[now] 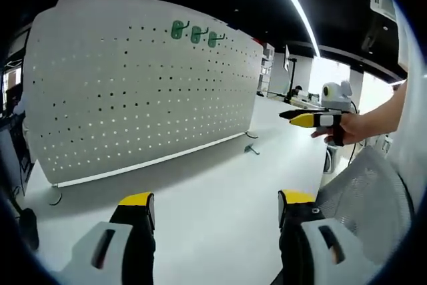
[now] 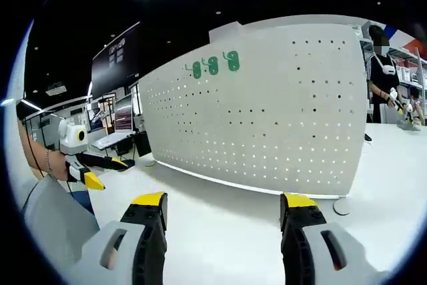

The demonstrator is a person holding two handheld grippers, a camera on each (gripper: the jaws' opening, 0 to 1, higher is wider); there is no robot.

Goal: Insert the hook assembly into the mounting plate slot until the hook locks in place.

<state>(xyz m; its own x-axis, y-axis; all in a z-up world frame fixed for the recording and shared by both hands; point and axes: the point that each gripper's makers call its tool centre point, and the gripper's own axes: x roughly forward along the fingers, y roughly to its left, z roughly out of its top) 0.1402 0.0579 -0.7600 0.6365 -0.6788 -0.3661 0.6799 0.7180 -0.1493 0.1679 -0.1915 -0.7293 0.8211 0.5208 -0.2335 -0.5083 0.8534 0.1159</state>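
Hooks, three green ones point(image 1: 195, 33), sit in a row near the top of the big white board with holes point(image 1: 133, 98), which stands up on the white table point(image 1: 220, 211). In the left gripper view my left claw point(image 1: 217, 206) is low and near me, with its two yellow-tipped jaws wide apart and nothing between them. The board is far from it, across bare table. Off to the right in that view I see my right claw point(image 1: 303, 117) held up in my hand point(image 1: 353, 128), well away from the board. From that side I cannot tell how wide it is. In the right gripper view my right claw point(image 2: 224, 205) also has its jaws wide apart and holds nothing. The board point(image 2: 267, 118) stands ahead of it with the three green hooks point(image 2: 213, 65) up high on its left part. My left claw point(image 2: 100, 170) shows at the left of that view, its jaws spread, apart from the board. A small grey foot point(image 1: 252, 149) lies on the table near the board's right end. A person point(image 2: 381, 78) stands far off, past the board's right edge.
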